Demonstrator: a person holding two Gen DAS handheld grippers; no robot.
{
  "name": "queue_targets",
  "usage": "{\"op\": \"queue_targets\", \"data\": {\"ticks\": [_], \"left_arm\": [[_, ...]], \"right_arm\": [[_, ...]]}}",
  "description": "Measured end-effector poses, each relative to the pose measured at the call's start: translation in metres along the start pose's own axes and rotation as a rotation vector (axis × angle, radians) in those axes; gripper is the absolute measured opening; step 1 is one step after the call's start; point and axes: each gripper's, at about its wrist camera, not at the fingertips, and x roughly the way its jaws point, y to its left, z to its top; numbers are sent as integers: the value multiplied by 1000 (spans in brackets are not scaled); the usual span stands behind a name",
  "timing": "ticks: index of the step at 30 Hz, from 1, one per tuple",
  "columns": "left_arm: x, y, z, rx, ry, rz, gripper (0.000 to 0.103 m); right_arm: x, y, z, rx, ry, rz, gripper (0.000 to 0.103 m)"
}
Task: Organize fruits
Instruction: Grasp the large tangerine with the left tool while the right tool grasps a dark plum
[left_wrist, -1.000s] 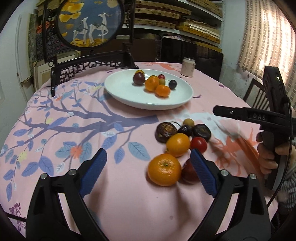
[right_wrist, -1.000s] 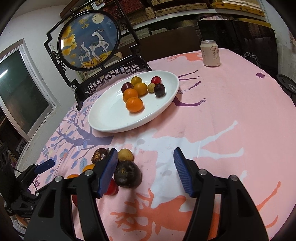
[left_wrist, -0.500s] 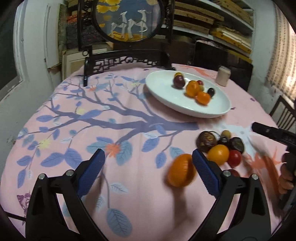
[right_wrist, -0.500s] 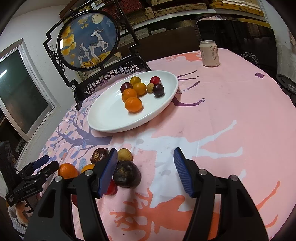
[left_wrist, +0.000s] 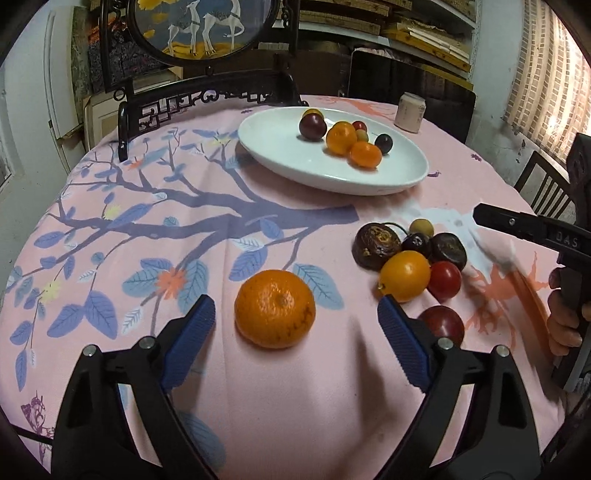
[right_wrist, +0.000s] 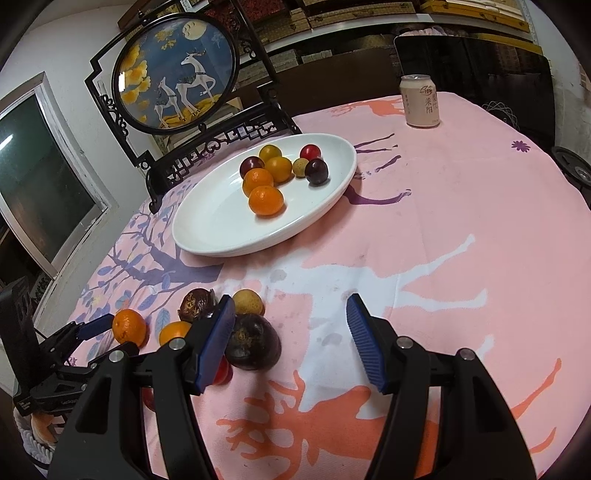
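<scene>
Closing left gripper (left_wrist: 295, 325) jaws around mandarin (left_wrist: 275, 308)

plate (left_wrist: 391, 181): glossy white ceramic | tablecloth (left_wrist: 110, 229): matt printed cloth | mandarin (left_wrist: 275, 308): dimpled peel

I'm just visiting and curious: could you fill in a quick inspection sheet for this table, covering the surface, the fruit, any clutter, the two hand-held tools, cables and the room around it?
Surface: round table under a pink cloth printed with deer and a branch.
Job's things: white plate holding seven small fruits; a loose tangerine; a fruit cluster beside it on the cloth.
Clutter: drink can at the far edge.
Grippers: left tool closing, tangerine between its pads, untouched; right tool open, empty, beside a dark fruit.
Cables: nothing seen.
Surroundings: round deer screen on a carved stand, shelves, window, chairs.
</scene>
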Motion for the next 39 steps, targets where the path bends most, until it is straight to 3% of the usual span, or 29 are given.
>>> {"op": "queue_targets", "data": {"ticks": [3, 5, 7, 8, 12, 19, 22, 25, 26, 31, 35, 39], "left_arm": [[5, 4, 3, -12, 9, 17, 90], [6, 6, 3, -21, 18, 6, 70], [8, 6, 3, -23, 23, 3, 57], [8, 7, 3, -26, 23, 3, 55], [9, 9, 3, -35, 27, 6, 55], [16, 9, 2, -37, 65, 8, 54], [18, 5, 3, -18, 69, 21, 53], [18, 7, 3, -23, 63, 8, 52], [17, 7, 3, -26, 61, 6, 46], [8, 0, 4, 1, 20, -8, 46], [7, -7, 21, 31, -7, 8, 46], [22, -16, 66, 52, -38, 35, 46]], "right_arm": [[3, 2, -1, -10, 19, -2, 63], [7, 5, -4, -24, 44, -1, 63], [12, 9, -7, -51, 72, 0, 63], [13, 13, -9, -72, 82, -4, 63], [16, 21, -13, -118, 95, -3, 55], [30, 37, -23, -208, 155, 12, 50], [33, 40, -21, -212, 143, -8, 41], [33, 36, -19, -186, 140, 8, 40], [33, 36, -20, -188, 139, 8, 40], [26, 33, -18, -174, 114, 2, 40], [16, 25, -6, -126, 58, -2, 40], [16, 22, 25, -97, 12, -17, 40]]}}
